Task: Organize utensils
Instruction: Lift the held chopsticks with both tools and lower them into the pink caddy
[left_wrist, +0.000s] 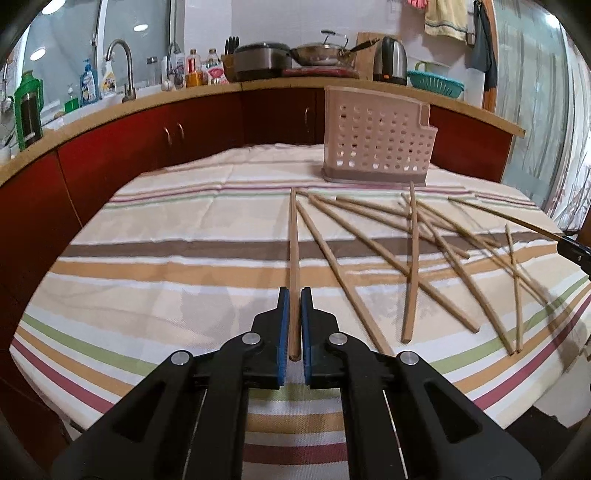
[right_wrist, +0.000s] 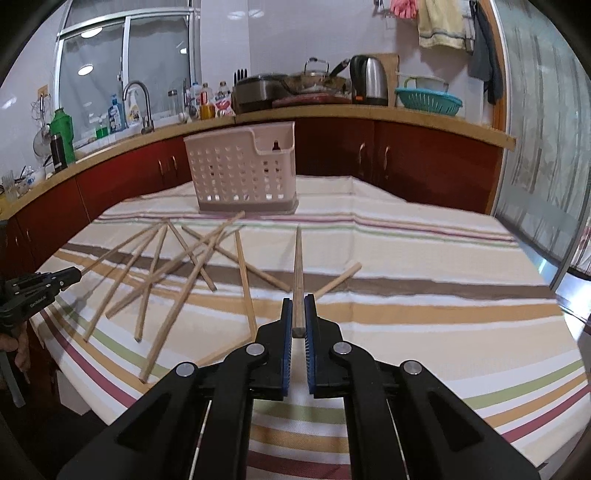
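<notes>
Several wooden chopsticks (left_wrist: 413, 258) lie scattered and crossed on the striped tablecloth (left_wrist: 166, 258); they also show in the right wrist view (right_wrist: 192, 273). A pink perforated utensil basket (left_wrist: 376, 136) stands upright at the table's far side, also seen in the right wrist view (right_wrist: 243, 170). My left gripper (left_wrist: 294, 295) is shut on one chopstick (left_wrist: 293, 240) that points forward above the cloth. My right gripper (right_wrist: 298, 302) is shut on another chopstick (right_wrist: 298, 258) pointing toward the basket. The left gripper shows at the left edge of the right wrist view (right_wrist: 70, 275).
Red cabinets (left_wrist: 147, 136) with a wooden counter (right_wrist: 406, 118) run behind the table, holding a kettle (right_wrist: 369, 79), pots, bottles and a teal colander (right_wrist: 428, 98). A glass door (right_wrist: 535, 147) stands at the right. The table's edges drop off left and near.
</notes>
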